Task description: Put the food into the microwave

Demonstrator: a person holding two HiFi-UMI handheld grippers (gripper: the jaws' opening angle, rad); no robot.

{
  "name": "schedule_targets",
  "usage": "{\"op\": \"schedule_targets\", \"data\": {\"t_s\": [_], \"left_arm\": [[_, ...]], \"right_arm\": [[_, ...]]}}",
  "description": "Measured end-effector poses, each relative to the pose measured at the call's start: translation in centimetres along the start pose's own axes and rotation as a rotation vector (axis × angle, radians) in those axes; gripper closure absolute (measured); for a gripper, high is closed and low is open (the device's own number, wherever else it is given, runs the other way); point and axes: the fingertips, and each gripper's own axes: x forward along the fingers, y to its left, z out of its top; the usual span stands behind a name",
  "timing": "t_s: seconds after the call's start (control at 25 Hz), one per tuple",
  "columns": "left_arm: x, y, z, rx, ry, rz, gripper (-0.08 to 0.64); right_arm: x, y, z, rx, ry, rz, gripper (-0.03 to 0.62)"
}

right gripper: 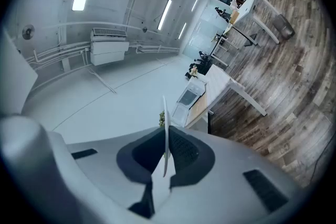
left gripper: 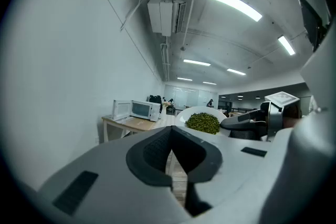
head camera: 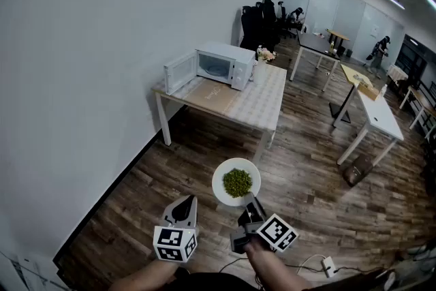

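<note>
A white plate with a heap of green food hangs level above the wooden floor. My right gripper is shut on its near rim; in the right gripper view the plate runs edge-on between the pads, with a bit of food above it. My left gripper is shut and holds nothing, just left of the plate. Its own view shows the food and the right gripper beside it. The white microwave stands far ahead on a table, its door swung open to the left.
A small vase of flowers stands right of the microwave. More white tables and black chairs fill the room behind, where a person stands. A box and a power strip lie on the floor. A white wall runs along the left.
</note>
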Motion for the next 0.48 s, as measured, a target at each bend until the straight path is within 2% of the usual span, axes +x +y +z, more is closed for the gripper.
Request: {"op": "schedule_targets", "data": {"t_s": [0.2,0.48], "left_arm": [[-0.2,-0.4,-0.6,0.004,0.010,0.004,0.552],[-0.1,0.7,-0.3,0.007,0.009,-0.005,0.552]], "right_arm": [[-0.2,0.0,-0.1,-0.014,0.008,0.012,0.569],[0.0,0.1,-1.0,-0.027,0.016,-0.026,0.569]]}}
